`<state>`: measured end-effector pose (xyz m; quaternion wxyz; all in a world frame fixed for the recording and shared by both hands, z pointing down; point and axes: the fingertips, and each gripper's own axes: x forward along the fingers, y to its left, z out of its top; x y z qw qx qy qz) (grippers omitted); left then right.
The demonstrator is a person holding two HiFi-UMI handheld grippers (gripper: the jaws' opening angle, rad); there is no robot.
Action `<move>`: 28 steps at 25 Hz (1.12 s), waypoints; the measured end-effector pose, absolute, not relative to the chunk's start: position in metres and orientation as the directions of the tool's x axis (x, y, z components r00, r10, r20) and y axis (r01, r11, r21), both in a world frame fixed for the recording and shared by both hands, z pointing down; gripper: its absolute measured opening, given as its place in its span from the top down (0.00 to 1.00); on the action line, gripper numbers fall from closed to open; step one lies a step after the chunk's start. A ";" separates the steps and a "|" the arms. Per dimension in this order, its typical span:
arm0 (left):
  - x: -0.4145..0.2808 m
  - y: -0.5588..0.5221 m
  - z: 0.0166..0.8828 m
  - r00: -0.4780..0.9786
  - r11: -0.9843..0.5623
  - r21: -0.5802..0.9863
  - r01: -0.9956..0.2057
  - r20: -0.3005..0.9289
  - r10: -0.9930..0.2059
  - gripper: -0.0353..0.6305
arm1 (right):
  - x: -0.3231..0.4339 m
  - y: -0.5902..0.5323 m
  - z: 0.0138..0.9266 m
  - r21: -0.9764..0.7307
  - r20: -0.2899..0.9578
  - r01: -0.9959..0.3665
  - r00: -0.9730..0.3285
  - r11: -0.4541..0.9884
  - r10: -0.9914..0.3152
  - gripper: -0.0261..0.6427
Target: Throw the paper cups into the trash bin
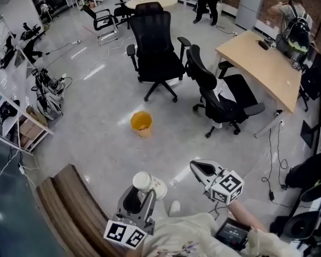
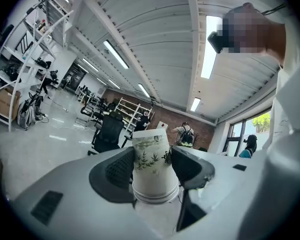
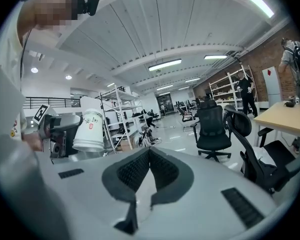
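Observation:
A white paper cup (image 1: 148,185) with a green leaf print is clamped upside down between the jaws of my left gripper (image 1: 140,193), low in the head view. In the left gripper view the cup (image 2: 152,165) fills the gap between the pads. My right gripper (image 1: 202,168) is held beside it to the right, shut and empty; in its own view the pads (image 3: 140,170) meet, and the cup (image 3: 91,130) shows at the left. The small yellow trash bin (image 1: 141,123) stands on the floor ahead, well beyond both grippers.
Two black office chairs (image 1: 155,51) (image 1: 218,93) stand behind the bin. A wooden desk (image 1: 263,64) is at the right, a wooden bench (image 1: 69,208) at the lower left, shelving and gear (image 1: 21,116) along the left wall. People (image 1: 207,0) stand far back.

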<state>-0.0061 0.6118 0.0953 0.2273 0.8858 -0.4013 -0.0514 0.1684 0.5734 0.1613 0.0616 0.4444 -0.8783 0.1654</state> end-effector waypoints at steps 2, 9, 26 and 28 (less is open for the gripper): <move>-0.006 0.599 0.098 0.664 -0.565 0.447 -0.694 0.092 -0.742 0.58 | 0.171 0.561 0.165 -0.228 0.261 -0.798 -0.602 0.558 -0.754 0.95; -0.011 0.523 0.113 0.672 -0.567 0.461 -0.683 0.091 -0.735 0.58 | 0.158 0.493 0.179 -0.214 0.286 -0.779 -0.626 0.589 -0.725 0.95; -0.071 0.183 0.119 0.741 -0.620 0.467 -0.630 0.125 -0.660 0.58 | 0.102 0.194 0.207 -0.235 0.400 -0.825 -0.564 0.514 -0.722 0.95; -0.076 0.154 0.127 0.743 -0.618 0.468 -0.632 0.137 -0.655 0.58 | 0.095 0.166 0.208 -0.219 0.404 -0.825 -0.562 0.520 -0.722 0.95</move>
